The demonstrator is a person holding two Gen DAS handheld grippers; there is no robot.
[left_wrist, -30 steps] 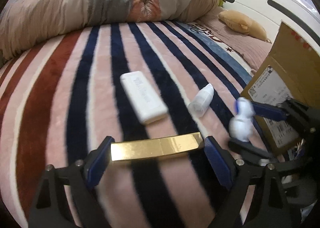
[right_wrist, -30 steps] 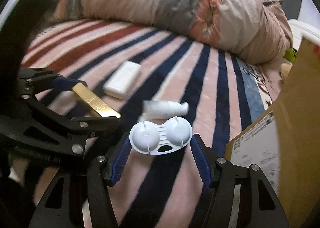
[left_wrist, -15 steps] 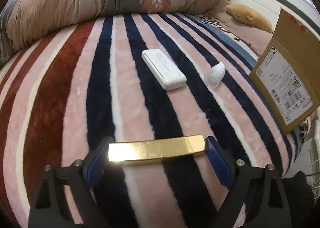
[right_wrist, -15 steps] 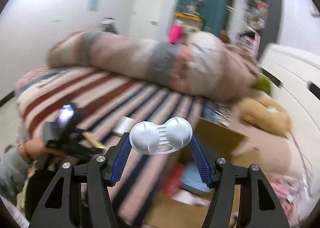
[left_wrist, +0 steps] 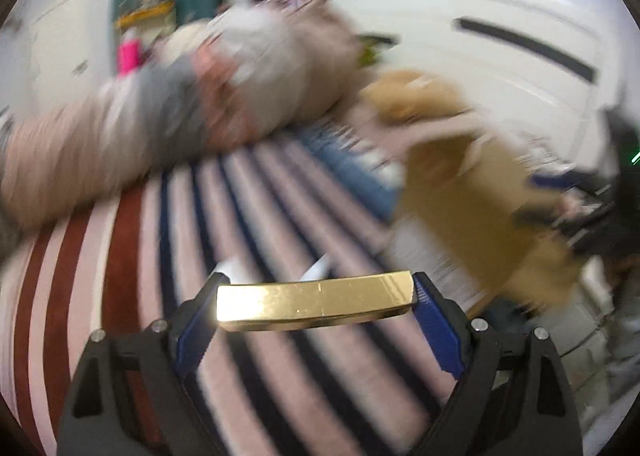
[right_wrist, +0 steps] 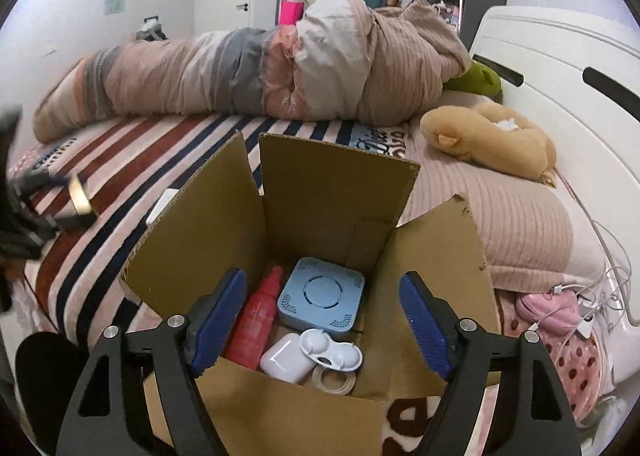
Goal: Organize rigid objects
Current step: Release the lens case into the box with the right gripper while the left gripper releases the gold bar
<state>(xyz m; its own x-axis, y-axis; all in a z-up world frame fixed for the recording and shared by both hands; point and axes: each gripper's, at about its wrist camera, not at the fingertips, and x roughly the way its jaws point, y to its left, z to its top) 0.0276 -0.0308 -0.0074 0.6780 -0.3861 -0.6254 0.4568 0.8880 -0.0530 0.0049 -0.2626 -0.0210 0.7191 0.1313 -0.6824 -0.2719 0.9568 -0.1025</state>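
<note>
With my right claw (right_wrist: pixel 322 310) opening empty over the cardboard box (right_wrist: pixel 336 192), I'd carry the gold bar (left_wrist: pixel 316 302), clamped endwise in my left claw (left_wrist: pixel 316 320), squarely above it before letting go.

Your left wrist view is smeared: the tan cardboard box (left_wrist: pixel 472 192) and rolled beige-grey duvet (left_wrist: pixel 168 124) are blurred. In your right view, the clear tape roll (right_wrist: pixel 334 378) sits half hidden under the white twin-dome plastic case (right_wrist: pixel 332 350).
</note>
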